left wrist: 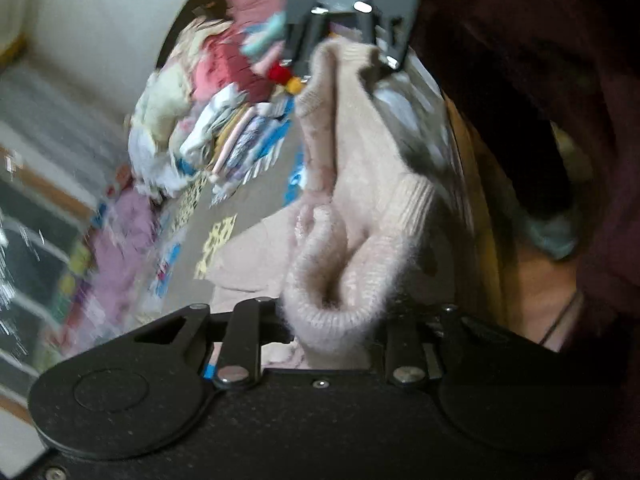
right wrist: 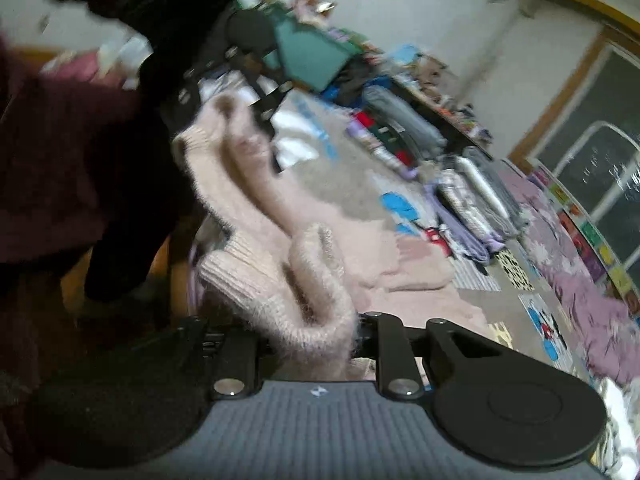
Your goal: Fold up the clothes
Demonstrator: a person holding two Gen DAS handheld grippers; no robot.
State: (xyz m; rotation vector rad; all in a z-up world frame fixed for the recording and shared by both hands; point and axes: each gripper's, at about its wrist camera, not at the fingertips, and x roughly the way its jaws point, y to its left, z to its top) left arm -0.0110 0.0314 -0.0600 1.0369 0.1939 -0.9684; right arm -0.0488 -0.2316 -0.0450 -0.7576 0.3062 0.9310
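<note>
A fuzzy pale pink knit sweater [left wrist: 360,208] with ribbed edges hangs stretched between both grippers above a bed. My left gripper [left wrist: 332,320] is shut on one ribbed edge; its fingertips are buried in the knit. In its view the right gripper [left wrist: 344,56] pinches the far end of the sweater. In the right wrist view my right gripper [right wrist: 316,340] is shut on the sweater [right wrist: 280,240], and the left gripper [right wrist: 240,120] holds the other end at upper left. The rest of the sweater lies on the bed.
Piles of folded and loose clothes [left wrist: 208,128] lie across the patterned bedspread [right wrist: 520,280]. A lilac blanket [right wrist: 572,264] runs along the window side. The person in a dark maroon top [left wrist: 540,80] stands close beside the bed.
</note>
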